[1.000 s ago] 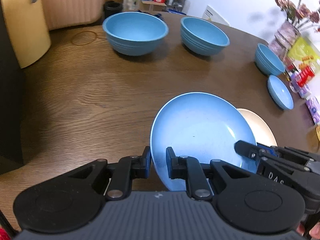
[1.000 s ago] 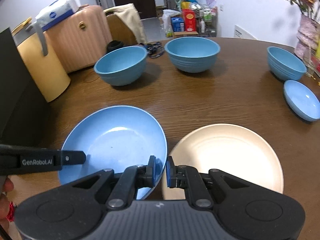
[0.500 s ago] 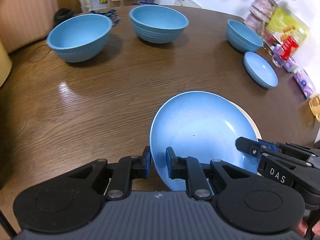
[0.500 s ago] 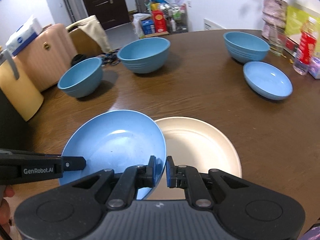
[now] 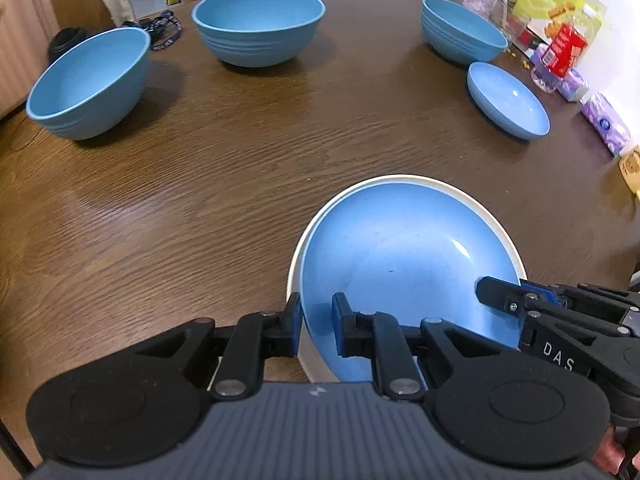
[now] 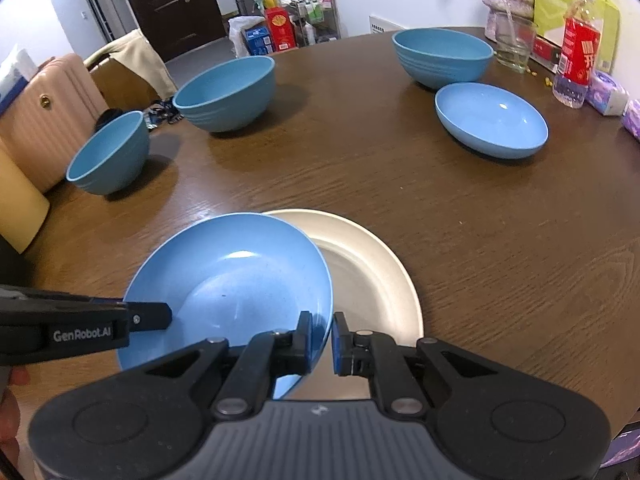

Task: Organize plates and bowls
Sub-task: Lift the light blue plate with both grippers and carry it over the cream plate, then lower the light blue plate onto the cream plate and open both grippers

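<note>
With both claws, left [image 5: 316, 326] and right [image 6: 320, 338], clamped on its rim, the blue plate [image 5: 404, 256] moved over the cream plate [image 6: 372, 276], leaving release to complete stacking.

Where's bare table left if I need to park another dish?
Widest bare wood: left of the cream plate, below the left bowl and middle bowl. Another patch lies between that plate and the shallow blue dish. The far right edge is crowded with the bottle and packets.

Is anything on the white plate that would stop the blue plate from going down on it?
No. The white plate looks bare, and the blue plate, held at its rim by the left gripper and right gripper, hangs over it.
</note>
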{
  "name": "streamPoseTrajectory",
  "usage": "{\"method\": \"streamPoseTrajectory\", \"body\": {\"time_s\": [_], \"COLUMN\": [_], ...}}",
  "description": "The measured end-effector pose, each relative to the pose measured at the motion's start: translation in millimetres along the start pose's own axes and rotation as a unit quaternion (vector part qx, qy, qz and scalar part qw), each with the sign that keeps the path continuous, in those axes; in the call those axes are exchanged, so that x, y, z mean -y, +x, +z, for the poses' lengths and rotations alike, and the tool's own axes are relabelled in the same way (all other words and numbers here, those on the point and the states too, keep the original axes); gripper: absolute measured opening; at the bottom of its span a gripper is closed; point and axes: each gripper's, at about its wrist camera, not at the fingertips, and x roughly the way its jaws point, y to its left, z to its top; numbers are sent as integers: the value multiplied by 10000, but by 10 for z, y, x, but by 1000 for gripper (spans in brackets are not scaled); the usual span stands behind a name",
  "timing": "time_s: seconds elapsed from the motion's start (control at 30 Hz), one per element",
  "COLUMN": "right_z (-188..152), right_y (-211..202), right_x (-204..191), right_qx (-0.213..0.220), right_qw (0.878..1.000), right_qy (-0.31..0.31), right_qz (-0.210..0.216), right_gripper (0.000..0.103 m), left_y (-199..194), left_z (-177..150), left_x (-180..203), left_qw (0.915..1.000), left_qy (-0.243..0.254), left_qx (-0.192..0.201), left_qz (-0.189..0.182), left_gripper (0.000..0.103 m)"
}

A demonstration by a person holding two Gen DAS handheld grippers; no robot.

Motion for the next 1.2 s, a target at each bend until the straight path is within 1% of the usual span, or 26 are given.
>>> {"method": "streamPoseTrajectory", "body": {"time_s": [0.2, 0.4, 0.63, 0.9, 0.93, 0.97, 1.0, 1.03, 1.07, 1.1, 1.13, 1.17, 1.2], "right_z": [-13, -51, -98, -95, -95, -94, -98, -97, -98, -95, -102, -100, -100], "right_y": [61, 97, 173, 192, 187, 176, 156, 133, 110, 80, 46, 5, -30], "right_x": [62, 163, 241, 225, 225, 233, 250, 258, 265, 274, 284, 287, 293], "right_qx": [-32, -103, -232, -251, -258, -251, -226, -188, -152, -106, -62, 3, 52], "right_qw": [10000, 9998, 9995, 9994, 9995, 9995, 9996, 9996, 9997, 9998, 9998, 9998, 9998], "right_qy": [-7, 35, 60, 6, 25, 58, 74, 92, 115, 144, 163, 176, 186], "right_qz": [-87, -160, -193, -219, -202, -176, -172, -163, -149, -118, -116, -113, -91], "right_gripper": [9, 10, 9, 10, 12, 14, 14, 15, 16, 19, 26, 31, 33], "left_y": [118, 201, 295, 300, 290, 272, 244, 215, 184, 142, 102, 56, 11], "left_z": [53, 38, -7, -30, -22, -25, -30, -30, -32, -35, -37, -38, -39], "left_x": [104, 215, 304, 361, 378, 385, 389, 386, 384, 382, 379, 369, 357], "left_qw": [9998, 9988, 9978, 9970, 9969, 9970, 9971, 9973, 9973, 9973, 9974, 9976, 9978], "left_qy": [195, 443, 560, 653, 655, 659, 651, 641, 634, 625, 603, 575, 540], "left_qx": [-76, -188, -319, -310, -295, -275, -240, -195, -142, -72, -1, 65, 127], "left_qz": [29, 82, 179, 292, 306, 311, 301, 306, 334, 377, 394, 381, 374], "left_gripper": [16, 16, 16, 17, 18, 21, 26, 33, 37, 43, 47, 49, 55]}}
